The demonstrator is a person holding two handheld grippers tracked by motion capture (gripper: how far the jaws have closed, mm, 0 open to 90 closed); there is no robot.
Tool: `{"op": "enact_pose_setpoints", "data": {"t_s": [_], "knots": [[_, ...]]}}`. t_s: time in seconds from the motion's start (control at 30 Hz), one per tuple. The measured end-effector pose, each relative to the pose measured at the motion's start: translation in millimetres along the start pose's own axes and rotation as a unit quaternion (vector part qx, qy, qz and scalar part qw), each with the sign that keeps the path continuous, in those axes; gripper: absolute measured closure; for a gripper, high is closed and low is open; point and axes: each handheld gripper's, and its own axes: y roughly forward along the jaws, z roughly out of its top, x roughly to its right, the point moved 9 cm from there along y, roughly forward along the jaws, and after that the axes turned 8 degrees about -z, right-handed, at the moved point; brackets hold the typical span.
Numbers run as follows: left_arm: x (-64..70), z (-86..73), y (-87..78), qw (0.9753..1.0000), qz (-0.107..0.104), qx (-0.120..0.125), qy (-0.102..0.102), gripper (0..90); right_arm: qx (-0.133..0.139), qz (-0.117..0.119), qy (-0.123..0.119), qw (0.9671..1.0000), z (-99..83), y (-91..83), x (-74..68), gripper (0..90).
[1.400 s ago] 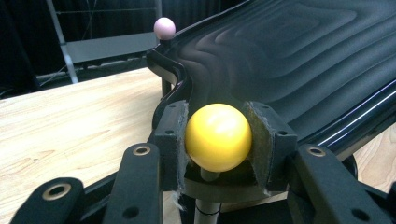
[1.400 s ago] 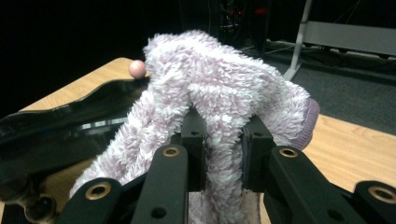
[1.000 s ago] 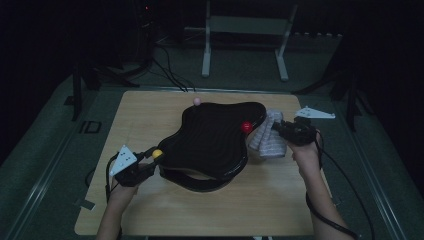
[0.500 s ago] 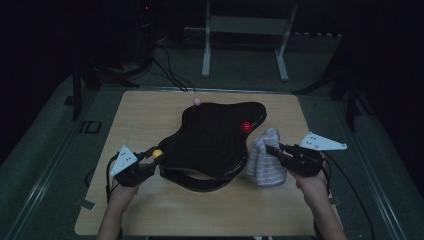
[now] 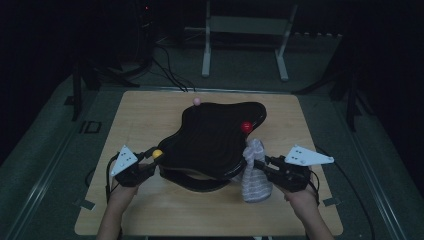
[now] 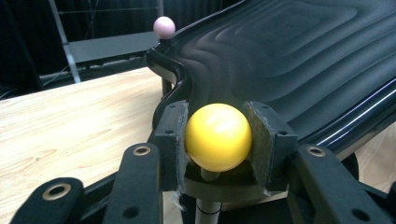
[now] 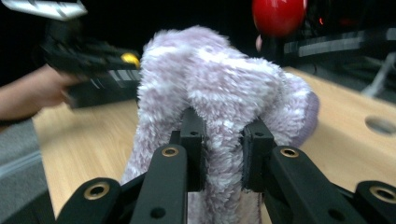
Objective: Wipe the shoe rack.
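Observation:
A black ridged three-lobed board [image 5: 215,140] lies across the wooden table [image 5: 150,115], with a ball on a post at each tip. My left gripper [image 5: 150,162] is shut on the yellow ball [image 6: 218,136] at the board's near-left tip. The pink ball [image 6: 164,27] stands at the far tip, the red ball [image 5: 246,127] at the right one. My right gripper [image 7: 222,140] is shut on a fuzzy pale-lilac sock [image 7: 219,98], which hangs limp beside the board's right edge [image 5: 255,172] with its lower end on the table.
A white metal stand [image 5: 245,40] and black cables [image 5: 165,60] sit on the floor behind the table. A round hole [image 7: 382,124] shows in the tabletop. Bare wood lies along the front edge [image 5: 200,215] and at the far left.
My right gripper has pulled the sock off the board's red-ball tip, toward me and down to the table. The left gripper has stayed on the yellow ball.

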Motion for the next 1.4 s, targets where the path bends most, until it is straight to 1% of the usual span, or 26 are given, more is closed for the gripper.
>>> {"op": "enact_pose_setpoints", "data": {"t_s": [0.03,0.1,0.13,0.23,0.27,0.3,0.33,0.37,0.4,0.5,0.53,0.57,0.6,0.7,0.73,0.83,0.97,1.03,1.07,1.13,1.2,1.3,1.33,1.4], "knots": [[0.0,-0.1,0.1,1.0,-0.001,0.001,0.001,60.1,-0.006,-0.001,-0.002,1.0,-2.8,2.3,1.4,75.0],[0.1,0.0,0.2,1.0,-0.001,0.001,0.002,60.1,0.001,-0.005,-0.005,1.0,4.8,-0.1,5.1,74.9],[0.4,0.1,0.4,1.0,0.0,0.001,0.003,60.1,0.001,-0.005,-0.005,1.0,4.8,-0.1,5.1,74.9],[1.3,0.3,1.2,1.0,-0.002,0.0,0.004,60.1,0.023,-0.004,-0.009,0.9997,23.6,-4.6,8.8,74.9],[1.4,0.3,1.4,1.0,-0.002,0.0,0.003,60.2,0.012,0.0,-0.018,0.9998,26.6,1.0,9.9,75.2],[1.0,0.1,1.3,1.0,-0.001,0.0,0.002,60.2,0.012,0.0,-0.018,0.9998,26.6,1.0,9.9,75.2],[0.2,0.2,1.0,1.0,-0.001,0.0,0.0,60.2,0.008,0.005,-0.009,0.9999,23.4,7.9,12.0,75.5],[0.0,0.3,1.0,1.0,0.0,-0.001,0.0,60.2,0.008,0.005,-0.009,0.9999,23.4,7.9,12.0,75.5],[0.3,0.4,1.0,1.0,0.0,-0.001,0.0,60.2,0.005,0.008,-0.003,1.0,21.3,9.9,13.9,75.6],[0.2,0.1,0.9,1.0,0.0,0.001,-0.002,60.2,0.001,0.002,0.001,1.0,17.3,13.4,16.9,75.6],[1.0,-0.2,0.7,1.0,-0.003,0.005,-0.002,60.2,-0.002,-0.001,0.001,1.0,15.9,15.2,18.1,75.6],[1.4,-0.2,0.8,1.0,-0.004,0.005,-0.002,60.2,-0.009,-0.013,-0.001,0.9999,14.9,18.6,21.5,75.6],[2.9,0.1,0.9,1.0,-0.004,0.002,0.0,60.2,-0.012,-0.017,-0.003,0.9998,15.6,20.5,24.4,75.6],[5.1,-0.1,1.2,1.0,-0.007,0.002,0.001,60.2,-0.014,-0.02,-0.004,0.9997,16.0,21.1,25.9,75.5],[7.7,-0.1,2.0,1.0,-0.009,0.004,0.002,60.2,-0.017,-0.03,-0.008,0.9994,18.7,24.5,34.1,75.5],[10.7,-0.1,2.6,0.9999,-0.014,0.006,0.003,60.2,-0.016,-0.029,-0.008,0.9994,19.2,26.2,38.6,75.5],[14.9,0.3,3.8,0.9998,-0.017,0.004,0.005,60.2,-0.013,-0.036,0.0,0.9993,19.3,30.1,48.9,75.5],[17.3,0.4,3.9,0.9998,-0.019,0.003,0.007,60.2,-0.012,-0.036,0.002,0.9993,19.2,31.1,50.7,75.4],[18.8,0.4,4.2,0.9998,-0.02,0.004,0.007,60.2,-0.013,-0.04,0.007,0.9991,19.3,33.6,54.9,75.5],[21.3,0.6,4.9,0.9997,-0.022,0.004,0.008,60.2,-0.013,-0.041,0.006,0.9991,19.5,34.4,56.4,75.4],[24.0,0.7,5.5,0.9996,-0.025,0.002,0.009,60.2,-0.014,-0.045,0.005,0.9989,20.5,37.0,60.7,75.4],[28.5,1.1,6.7,0.9994,-0.031,0.0,0.013,60.2,-0.017,-0.052,0.003,0.9985,23.4,43.2,70.9,75.5],[30.1,1.2,7.0,0.9994,-0.033,-0.001,0.013,60.2,-0.017,-0.052,0.003,0.9985,23.4,43.2,70.9,75.5],[33.2,1.4,7.7,0.9991,-0.039,-0.002,0.016,60.1,-0.018,-0.052,0.004,0.9985,24.8,46.3,76.5,75.4]]}}
